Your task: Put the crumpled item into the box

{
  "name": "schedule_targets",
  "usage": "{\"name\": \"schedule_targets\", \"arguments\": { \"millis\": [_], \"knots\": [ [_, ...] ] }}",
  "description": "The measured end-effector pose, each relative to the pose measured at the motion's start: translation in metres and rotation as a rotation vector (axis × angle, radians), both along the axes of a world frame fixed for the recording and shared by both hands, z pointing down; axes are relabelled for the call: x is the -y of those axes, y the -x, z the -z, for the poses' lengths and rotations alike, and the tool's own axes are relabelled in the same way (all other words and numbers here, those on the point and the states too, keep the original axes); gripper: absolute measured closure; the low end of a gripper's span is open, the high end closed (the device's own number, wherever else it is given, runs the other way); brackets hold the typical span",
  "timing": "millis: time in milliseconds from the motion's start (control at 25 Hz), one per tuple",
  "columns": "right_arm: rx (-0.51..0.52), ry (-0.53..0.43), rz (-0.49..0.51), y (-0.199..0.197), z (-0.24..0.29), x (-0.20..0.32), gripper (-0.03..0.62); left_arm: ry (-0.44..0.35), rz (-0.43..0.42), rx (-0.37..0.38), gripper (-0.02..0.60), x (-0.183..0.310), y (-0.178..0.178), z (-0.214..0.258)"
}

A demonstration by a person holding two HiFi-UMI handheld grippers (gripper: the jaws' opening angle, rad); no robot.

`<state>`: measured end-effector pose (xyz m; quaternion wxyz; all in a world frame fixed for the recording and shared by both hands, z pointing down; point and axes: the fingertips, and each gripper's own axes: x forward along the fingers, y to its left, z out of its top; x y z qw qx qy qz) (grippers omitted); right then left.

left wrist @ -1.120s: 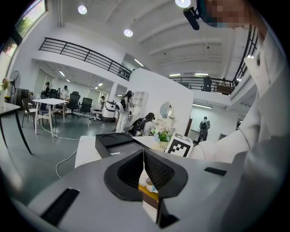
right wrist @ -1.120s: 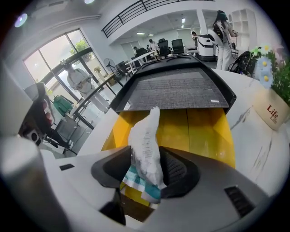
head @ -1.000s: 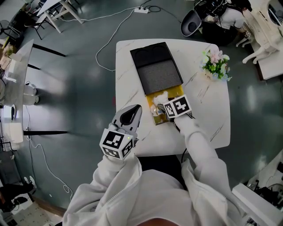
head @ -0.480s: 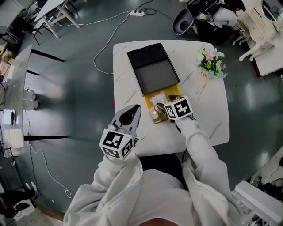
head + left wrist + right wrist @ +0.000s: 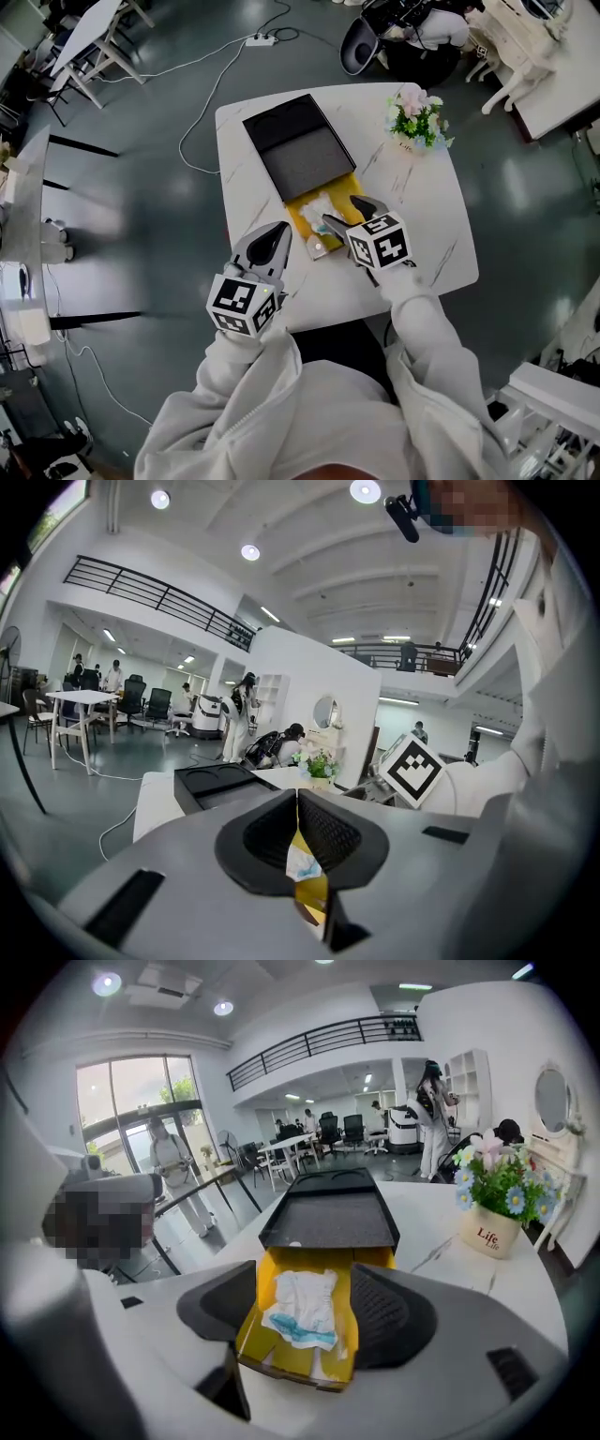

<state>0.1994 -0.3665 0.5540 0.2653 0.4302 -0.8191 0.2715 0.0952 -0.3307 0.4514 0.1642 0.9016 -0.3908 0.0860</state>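
While both tools were held over the white table (image 5: pixel 427 248), the left gripper (image 5: pixel 273 240) was seen furthest left, above the table's near left part. Its jaws were pressed together, and nothing was gripped between them. Only a thin slit was left, through which a strip of yellow and white could be glimpsed in the left gripper view. It was kept apart from the box.

Further right, a black tray (image 5: pixel 298 150) was laid slantwise on the far part of the table. Its near edge was set over the far end of the yellow box (image 5: pixel 302 225).

The yellow box was left open on top. The crumpled item (image 5: pixel 318 205), a white wad marked with blue, was found lying inside it on the box floor, toward the end nearest the tray.

Just right of the box, the right gripper (image 5: pixel 344 213) was held above it and tilted downward. Its jaws had just been opening and were spread wide. Nothing was pinched by them; in the right gripper view the crumpled item was framed in the gap between them, but it lay below in the box and was touched by neither pad.

Furthest right, a small pot of flowers (image 5: pixel 417 119) was set upright near the table's far right corner, well apart from the box.
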Motion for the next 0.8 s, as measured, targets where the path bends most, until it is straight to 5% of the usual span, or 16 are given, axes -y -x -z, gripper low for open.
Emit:
{"name": "schedule_targets", "arguments": {
  "millis": [640,800],
  "knots": [
    [0.125,-0.512,-0.231,-0.053,0.152,-0.059,0.291,-0.128,-0.129,-0.008,0.563,-0.017,-0.023,0.045],
    [0.078,-0.596,-0.269,-0.065,0.173,-0.082,0.359,-0.147,-0.162,-0.019,0.563,-0.025,-0.030,0.054]
  ]
}}
